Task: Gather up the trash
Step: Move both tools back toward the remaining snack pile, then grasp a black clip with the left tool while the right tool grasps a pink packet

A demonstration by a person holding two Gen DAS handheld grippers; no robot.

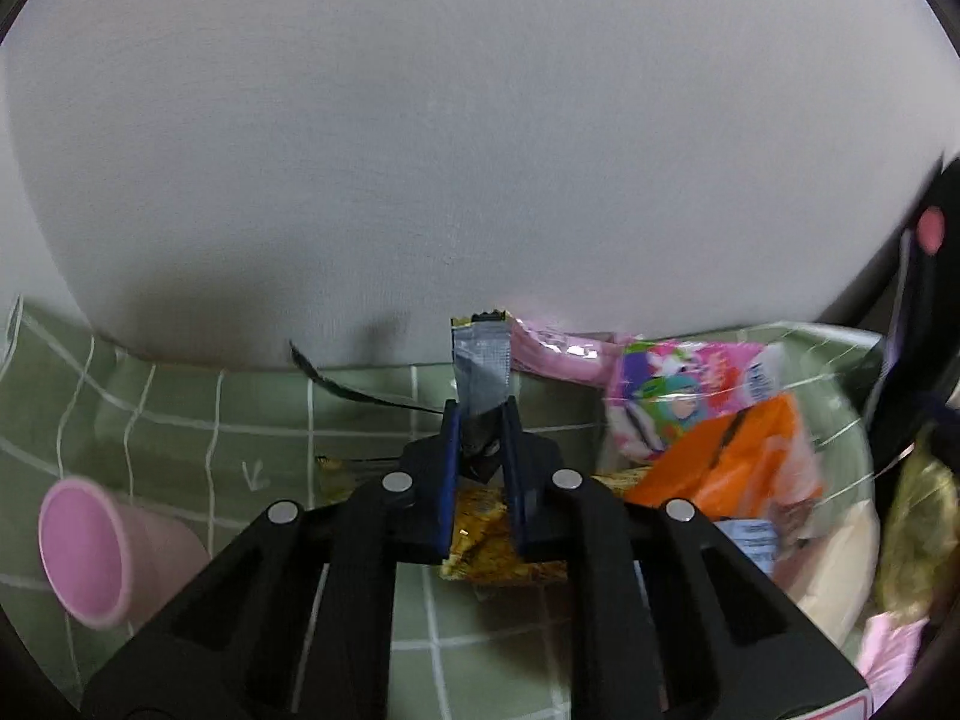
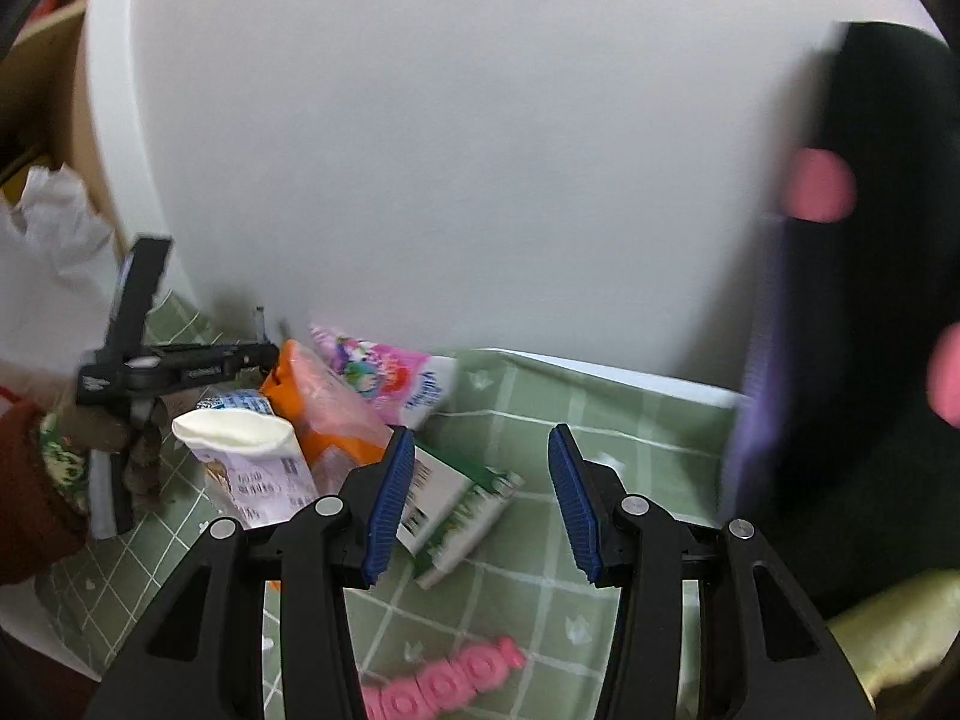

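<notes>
Two claws in play: the left claw [image 1: 483, 429] is pinched shut on a thin silver foil wrapper with a serrated top edge [image 1: 482, 369], which stands up out of the blue pads and looks lifted clear of the green grid-patterned tablecloth on the tabletop [image 1: 180, 414]; the right claw [image 2: 480, 501] hangs with its jaws wide apart, holding nothing, just above a flattened green-and-white drink carton [image 2: 459, 516]. The rest of the trash sits in a loose heap near the wall: a crinkly orange plastic snack bag [image 2: 327, 414], a pink printed cartoon packet [image 2: 390, 384], a white paper cup with printed label lying on its side [image 2: 252, 456], and a yellow-brown crumpled wrapper [image 1: 498, 546] right under the left claw. A pink plastic cup [image 1: 99, 549] lies tipped over well apart to the left, and a pink ridged plastic strip [image 2: 444, 684] lies near the tabletop's front edge (unclear if it counts as trash). Handling guess: the foil wrapper is featherlight, limp and slick, so a firm pinch low on its body, as now, seems right; it could slip or tear at the notched edge. The carton looks light but semi-stiff, probably best taken across its flat narrow sides; the bags will crumple, so grab a bunched fold.
</notes>
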